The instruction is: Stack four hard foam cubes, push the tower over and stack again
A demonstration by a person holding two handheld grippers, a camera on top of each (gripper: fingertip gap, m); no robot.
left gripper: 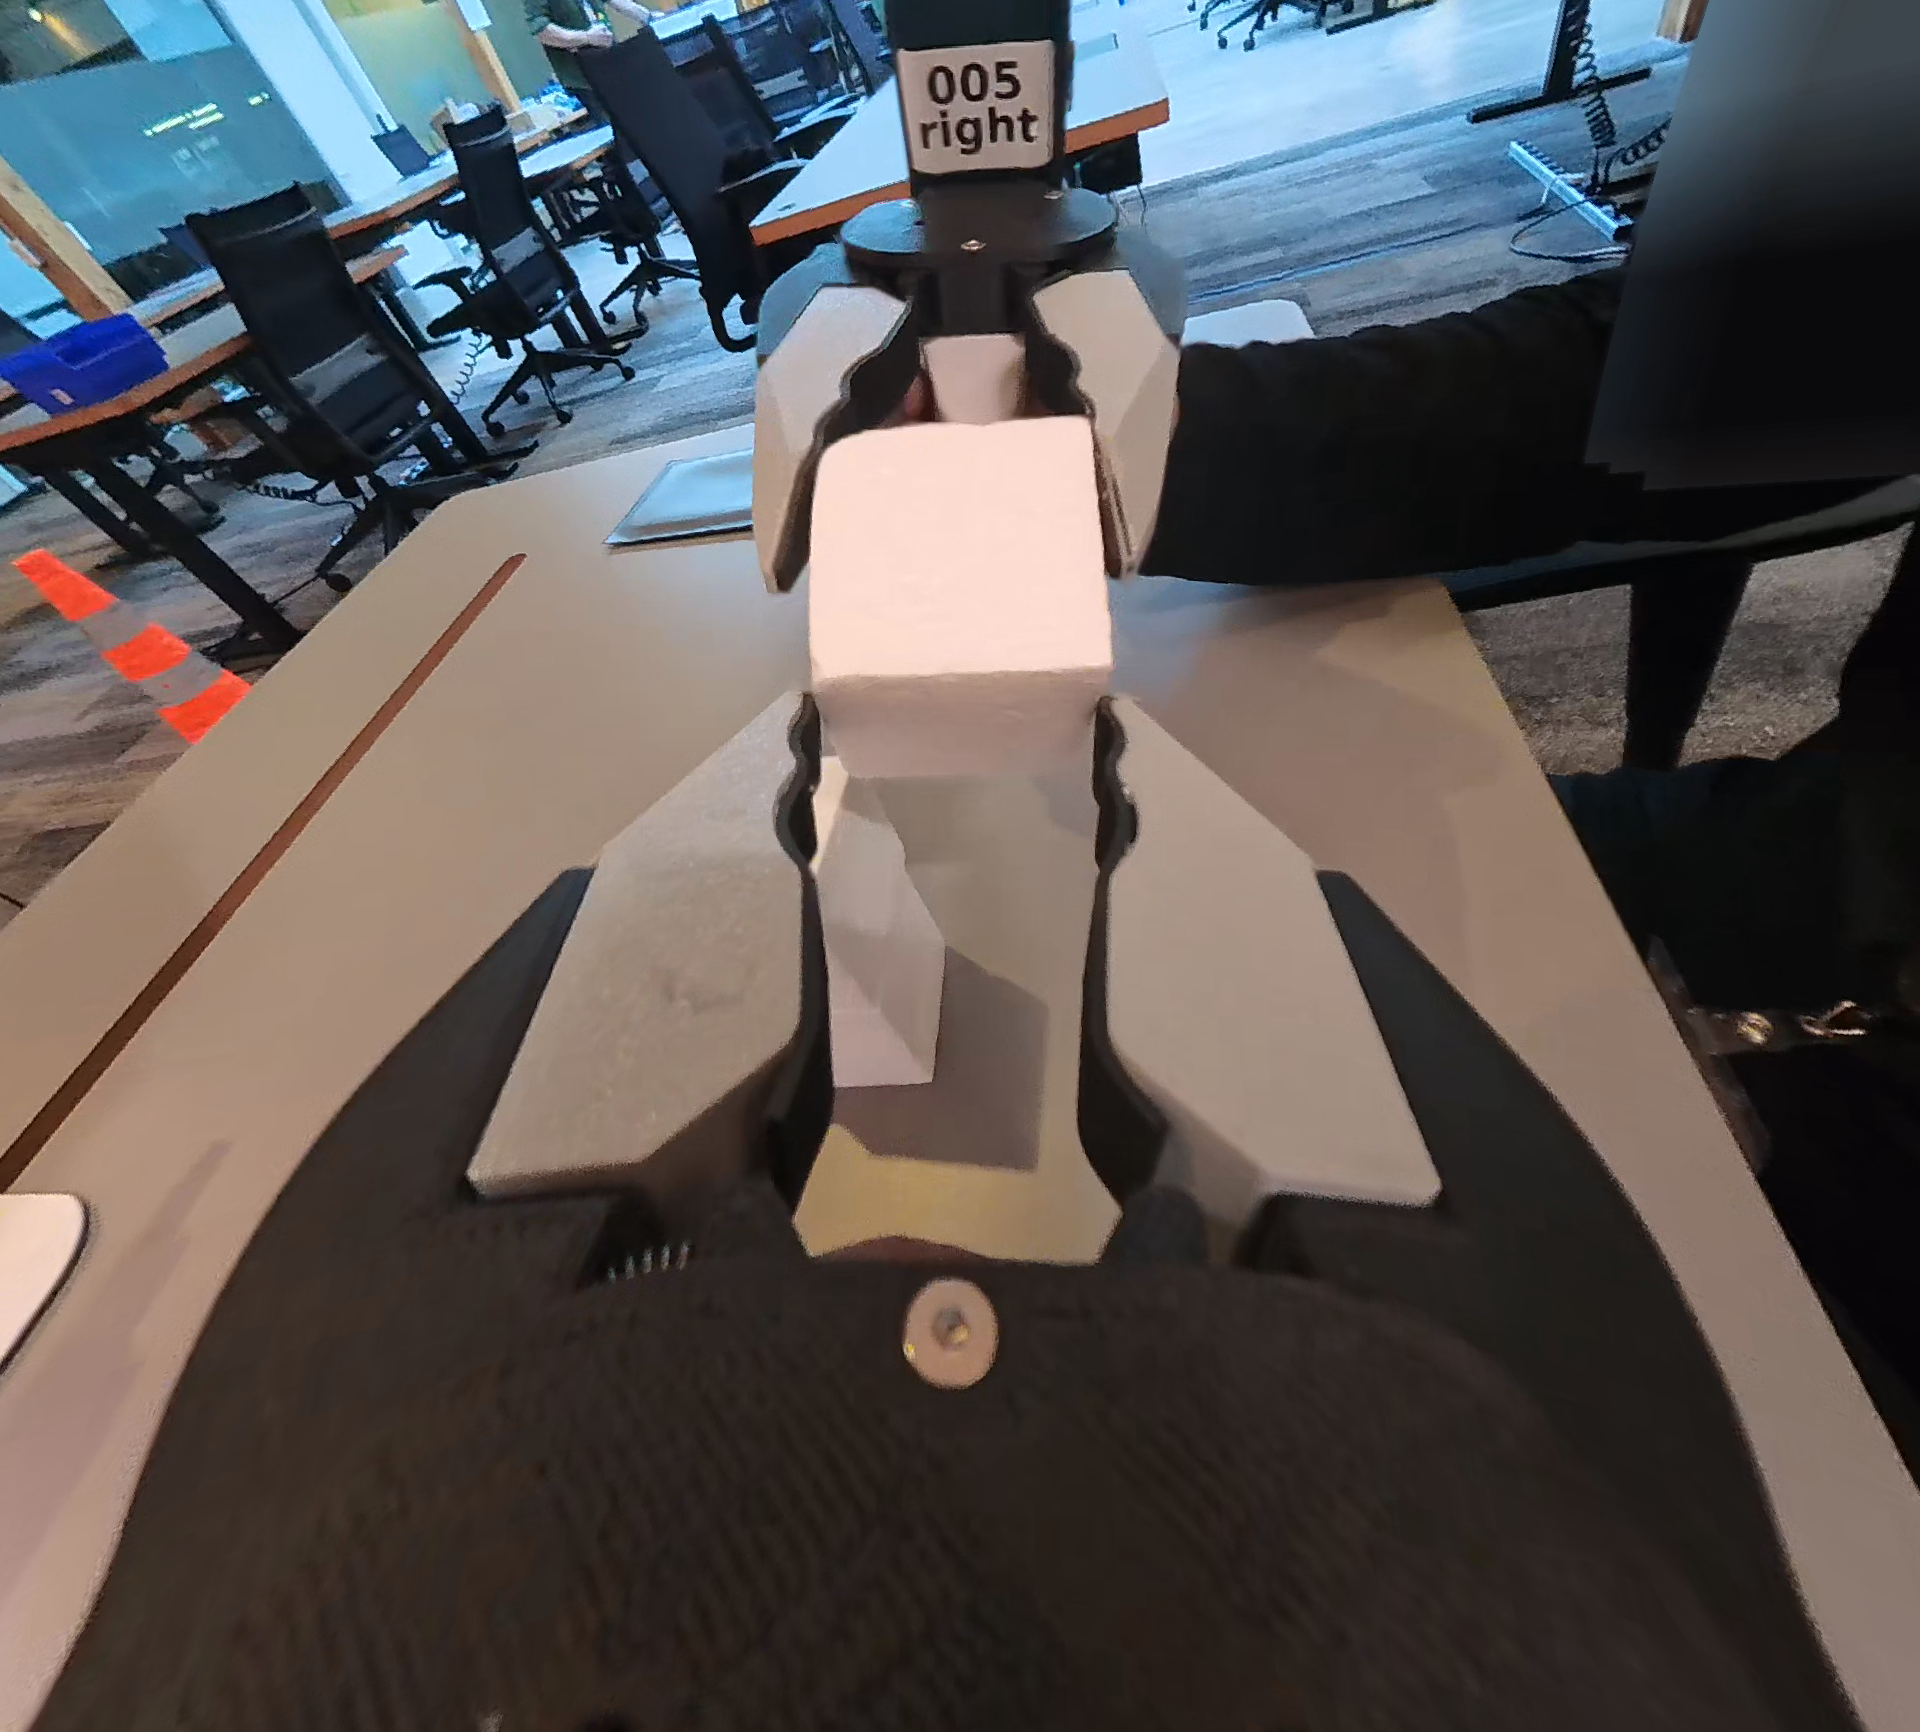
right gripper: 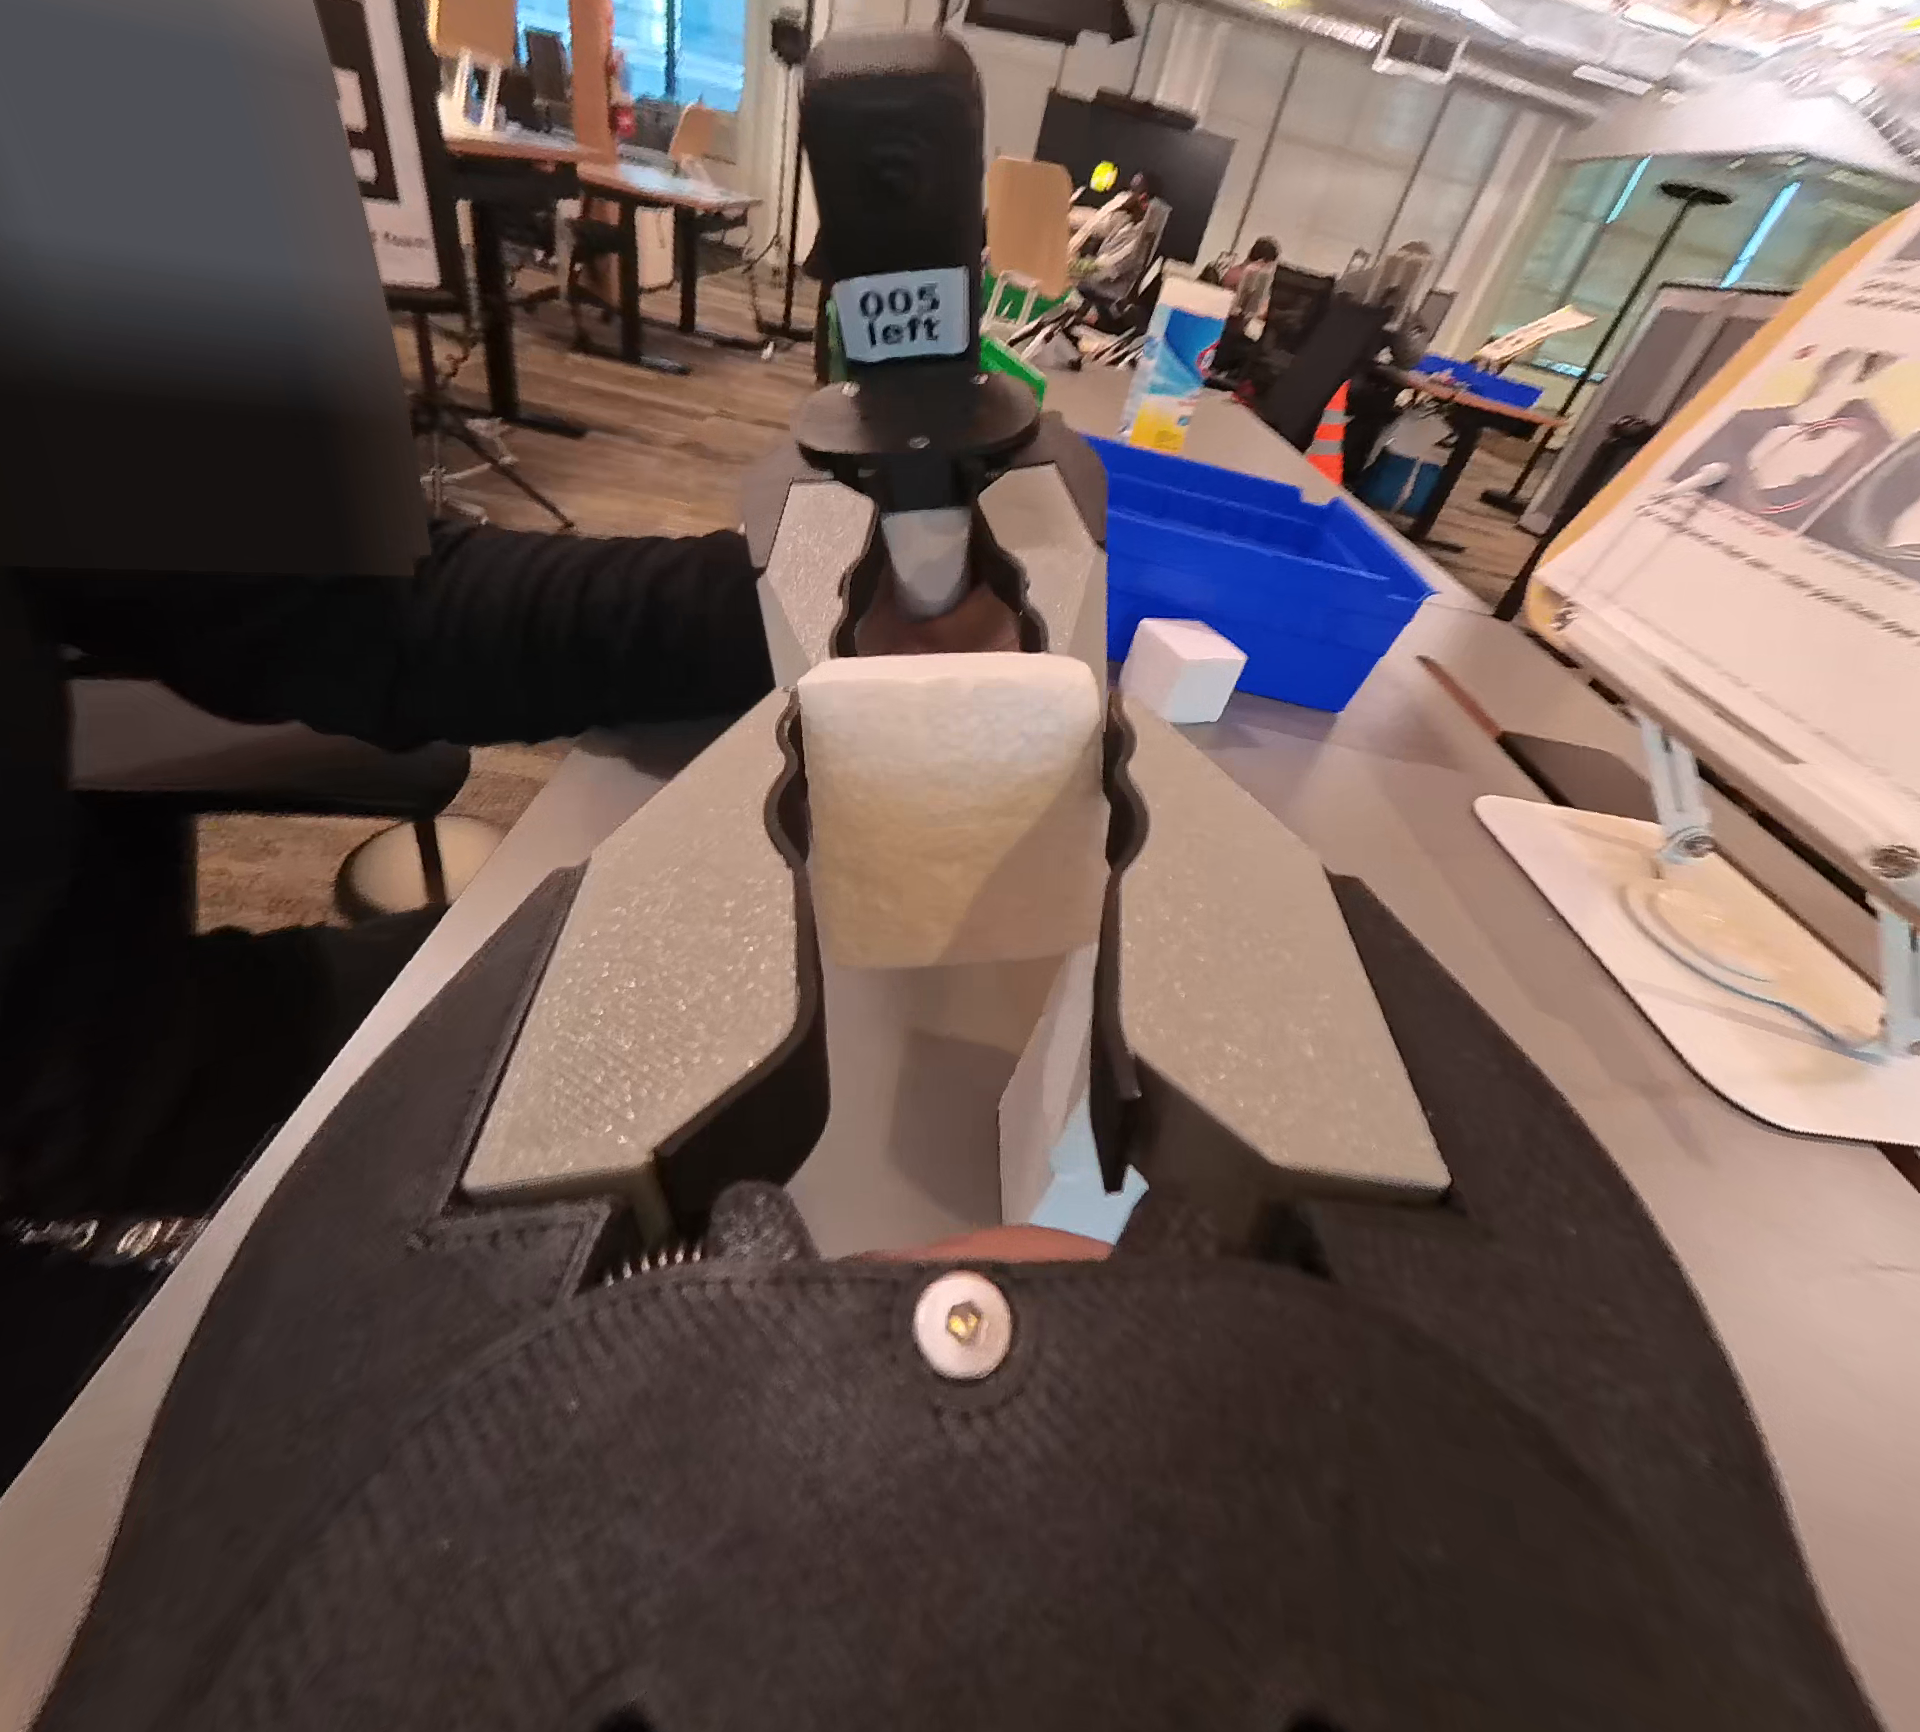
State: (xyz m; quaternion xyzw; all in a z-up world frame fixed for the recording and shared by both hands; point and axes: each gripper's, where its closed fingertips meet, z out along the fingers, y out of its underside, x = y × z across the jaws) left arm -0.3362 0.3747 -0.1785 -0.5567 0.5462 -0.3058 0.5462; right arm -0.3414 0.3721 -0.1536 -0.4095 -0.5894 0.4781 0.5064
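Cube between right jaws.

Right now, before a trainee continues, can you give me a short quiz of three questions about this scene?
1. True or false: the loose cube lies inside the blue bin.
2. What sits between the fingers of the right gripper? A. a cube B. a cone C. nothing
3. In the right wrist view, how many cubes lie on the table apart from the tower?

Key:
1. False. It lies on the table in front of the bin.
2. A, the top cube.
3. One.
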